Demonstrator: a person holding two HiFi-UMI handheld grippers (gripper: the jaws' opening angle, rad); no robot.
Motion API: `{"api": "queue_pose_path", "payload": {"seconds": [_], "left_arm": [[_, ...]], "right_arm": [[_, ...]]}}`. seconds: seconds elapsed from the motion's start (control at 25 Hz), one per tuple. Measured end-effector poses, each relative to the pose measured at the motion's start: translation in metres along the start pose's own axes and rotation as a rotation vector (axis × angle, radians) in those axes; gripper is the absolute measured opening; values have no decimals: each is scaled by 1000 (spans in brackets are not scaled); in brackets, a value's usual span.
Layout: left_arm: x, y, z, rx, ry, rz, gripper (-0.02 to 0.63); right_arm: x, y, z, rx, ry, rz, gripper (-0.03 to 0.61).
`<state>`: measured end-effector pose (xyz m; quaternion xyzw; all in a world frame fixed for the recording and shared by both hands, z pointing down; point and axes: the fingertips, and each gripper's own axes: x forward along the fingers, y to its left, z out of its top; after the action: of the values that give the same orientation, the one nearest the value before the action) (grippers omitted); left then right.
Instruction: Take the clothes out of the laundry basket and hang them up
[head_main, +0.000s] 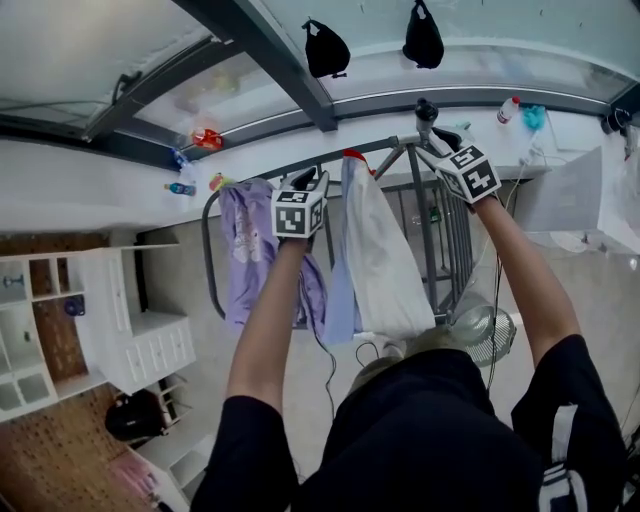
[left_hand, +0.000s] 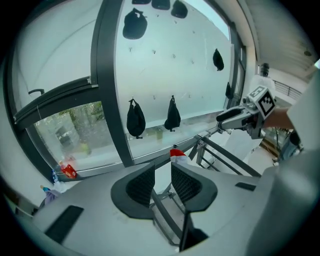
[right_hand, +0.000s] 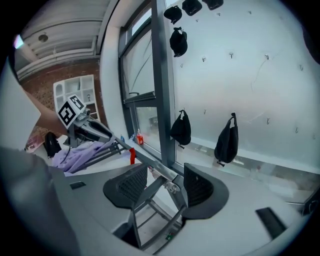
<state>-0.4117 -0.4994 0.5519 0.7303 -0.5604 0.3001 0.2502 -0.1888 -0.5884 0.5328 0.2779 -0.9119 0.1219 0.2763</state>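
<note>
Shelf unit (head_main: 130, 335): white, with cubbies and drawers, on the floor at far left, well apart from the rack.
Lavender garment (head_main: 250, 250): draped over the left end of the drying rack (head_main: 425, 230), hanging down on both sides of the top bar.
Left gripper (left_hand: 162, 175): held above the rack's top bar, between the lavender garment and the white one. Jaws stand somewhat apart, gripping nothing; only a rack bar shows through the gap, beyond the pads.
Red clip (head_main: 352, 155): on the top bar, at the upper edge of the white garment.
White garment (head_main: 380, 260): hung over the rack near its middle, just right of the left gripper, with a pale blue cloth touching its left edge.
Black bags (head_main: 325, 48): two, hanging on the window above the rack.
Right gripper (right_hand: 165, 172): held at the rack's right end. Jaws stand wide apart and empty; the rack's grey frame joint lies beyond them, untouched by the pads.
Fan (head_main: 485, 330): on the floor, right of the rack's foot.
</note>
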Motion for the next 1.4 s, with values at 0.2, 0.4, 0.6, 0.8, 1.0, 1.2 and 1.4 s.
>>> {"api": "queue_pose_path", "payload": {"seconds": [0.2, 0.4, 0.6, 0.8, 1.0, 1.2, 1.4], "left_arm": [[-46, -4, -1, -29, -80, 13, 95], [-115, -27, -2, -77, -230, 3, 95], [-204, -59, -21, -122, -366, -22, 95], [-303, -93, -70, -177, -462, -41, 95], [-382, -133, -128, -197, -533, -69, 94], [-441, -175, -177, -201, -582, -102, 78], [-480, -205, -221, -170, -566, -69, 22]], "right_arm": [[-42, 25, 18, 29, -67, 21, 196], [-103, 61, 36, 104, -191, 26, 196], [-168, 126, 41, 125, -265, 40, 195], [-238, 210, 23, 138, -310, 14, 179], [-303, 289, -8, 151, -324, -10, 122], [-368, 341, -60, 223, -341, -51, 44], [-415, 387, -98, 236, -354, -103, 5]]}}
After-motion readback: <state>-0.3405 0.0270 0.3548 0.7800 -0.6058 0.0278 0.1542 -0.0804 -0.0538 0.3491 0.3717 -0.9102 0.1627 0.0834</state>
